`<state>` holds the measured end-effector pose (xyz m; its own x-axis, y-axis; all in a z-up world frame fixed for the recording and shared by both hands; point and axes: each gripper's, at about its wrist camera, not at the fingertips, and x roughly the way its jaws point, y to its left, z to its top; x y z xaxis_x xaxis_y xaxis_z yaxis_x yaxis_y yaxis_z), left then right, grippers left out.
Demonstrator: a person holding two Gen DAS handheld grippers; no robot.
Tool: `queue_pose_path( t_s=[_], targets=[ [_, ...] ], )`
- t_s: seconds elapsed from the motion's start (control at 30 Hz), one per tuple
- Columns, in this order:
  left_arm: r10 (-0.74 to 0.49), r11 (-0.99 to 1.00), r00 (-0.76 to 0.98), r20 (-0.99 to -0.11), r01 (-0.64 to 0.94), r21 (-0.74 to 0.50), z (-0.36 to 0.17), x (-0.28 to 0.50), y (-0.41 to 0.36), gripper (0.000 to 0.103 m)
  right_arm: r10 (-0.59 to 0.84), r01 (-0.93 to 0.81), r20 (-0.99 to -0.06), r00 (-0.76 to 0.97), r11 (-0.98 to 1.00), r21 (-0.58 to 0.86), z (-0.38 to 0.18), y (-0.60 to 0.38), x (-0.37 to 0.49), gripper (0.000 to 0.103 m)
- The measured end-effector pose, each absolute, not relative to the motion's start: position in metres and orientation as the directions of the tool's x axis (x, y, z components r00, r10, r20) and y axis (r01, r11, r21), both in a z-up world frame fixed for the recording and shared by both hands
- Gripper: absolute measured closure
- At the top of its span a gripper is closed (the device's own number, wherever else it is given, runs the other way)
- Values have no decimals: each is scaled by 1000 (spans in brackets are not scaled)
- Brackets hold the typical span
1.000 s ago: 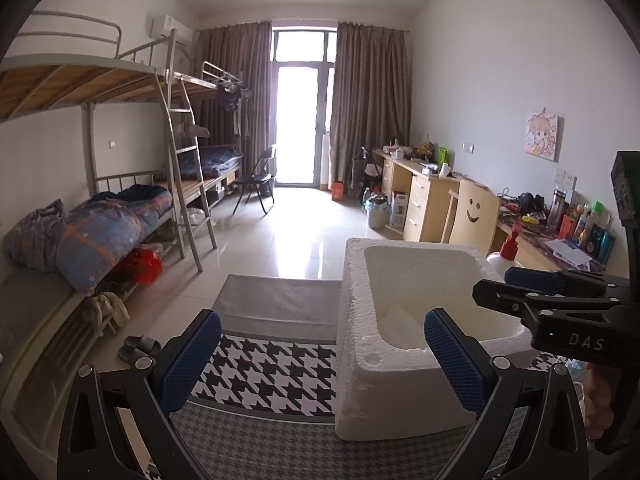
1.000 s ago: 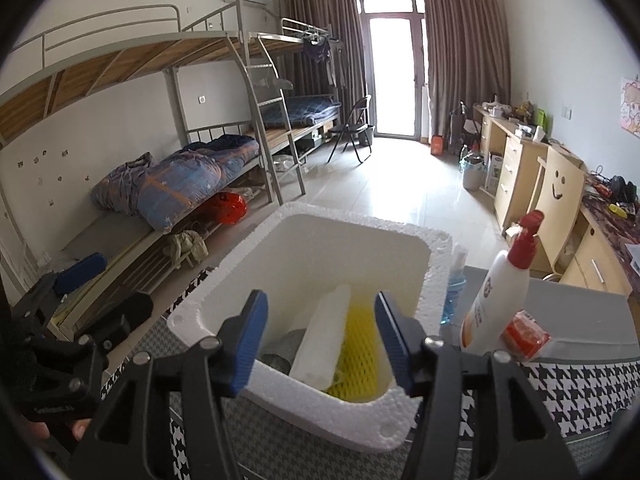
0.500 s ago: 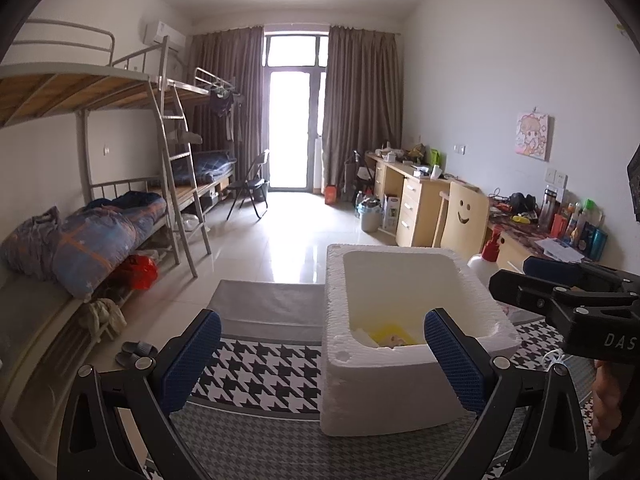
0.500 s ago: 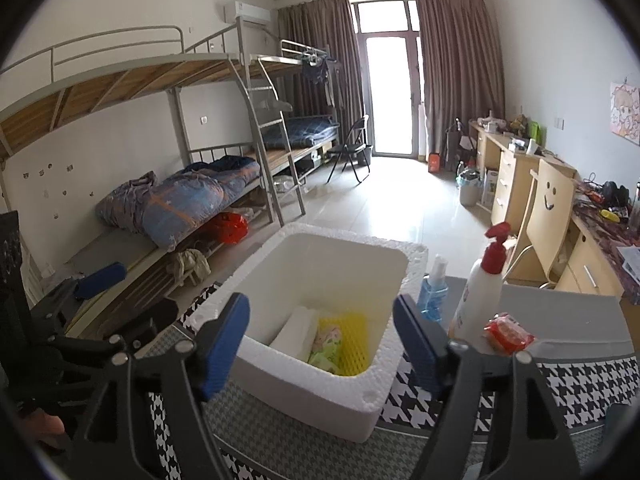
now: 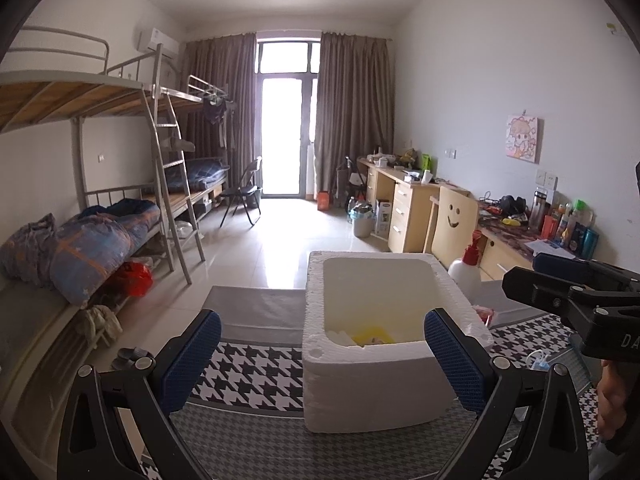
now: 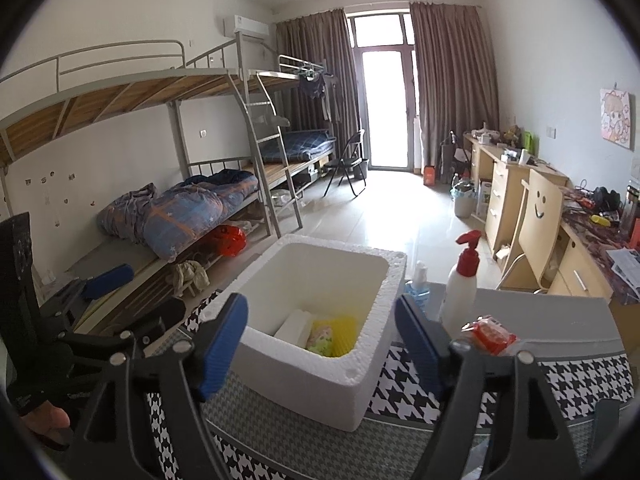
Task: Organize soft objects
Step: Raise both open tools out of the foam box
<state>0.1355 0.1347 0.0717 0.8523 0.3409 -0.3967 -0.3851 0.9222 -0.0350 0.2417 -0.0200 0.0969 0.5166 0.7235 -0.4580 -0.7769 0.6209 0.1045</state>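
1. Right wrist view: the right gripper [image 6: 320,344] hangs empty above the near rim of the white foam box [image 6: 320,372]; its jaws are opening, with nothing pinched between the blue pads [image 6: 222,344].
2. Just ahead of and below the claw, on the box floor, lie the soft items: a white foam pad [image 6: 294,326], a pale green packet [image 6: 320,338] and a yellow mesh sleeve [image 6: 340,332], all touching one another.
3. To the claw's right, outside the box on the houndstooth cloth [image 6: 560,376], stand a pump bottle [image 6: 460,288], a small blue bottle [image 6: 418,288] and a red packet [image 6: 490,334].
4. Left wrist view: the left gripper [image 5: 320,360] is spread wide and empty; the box sits ahead and to the right of its centre, with the right pad overlapping the box's right wall in the picture.
5. Judged step: withdrawal after a deposit; clear the rim before swinging aside, so that the light box is not dragged.
6. If the red packet is the next soft item, approach it from above, well clear of the pump bottle; close gently, since thin wrapping slips and crumples.
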Motion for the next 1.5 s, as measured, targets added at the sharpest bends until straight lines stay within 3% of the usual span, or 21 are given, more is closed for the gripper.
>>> queue_pose_path(
  t_s=[0.37, 0.57, 1.5],
  targets=[
    [324, 930, 868, -377, -365, -40, 77, 128, 120, 1, 725, -773, -441, 529, 626, 104, 94, -39, 234, 20],
    [317, 935, 876, -365, -353, -34, 79, 123, 112, 1, 723, -755, -411, 556, 646, 113, 94, -52, 230, 9],
    [237, 963, 903, -358, -268, -39, 79, 112, 76, 1, 702, -730, -369, 609, 678, 86, 88, -95, 205, 8]
  ],
)
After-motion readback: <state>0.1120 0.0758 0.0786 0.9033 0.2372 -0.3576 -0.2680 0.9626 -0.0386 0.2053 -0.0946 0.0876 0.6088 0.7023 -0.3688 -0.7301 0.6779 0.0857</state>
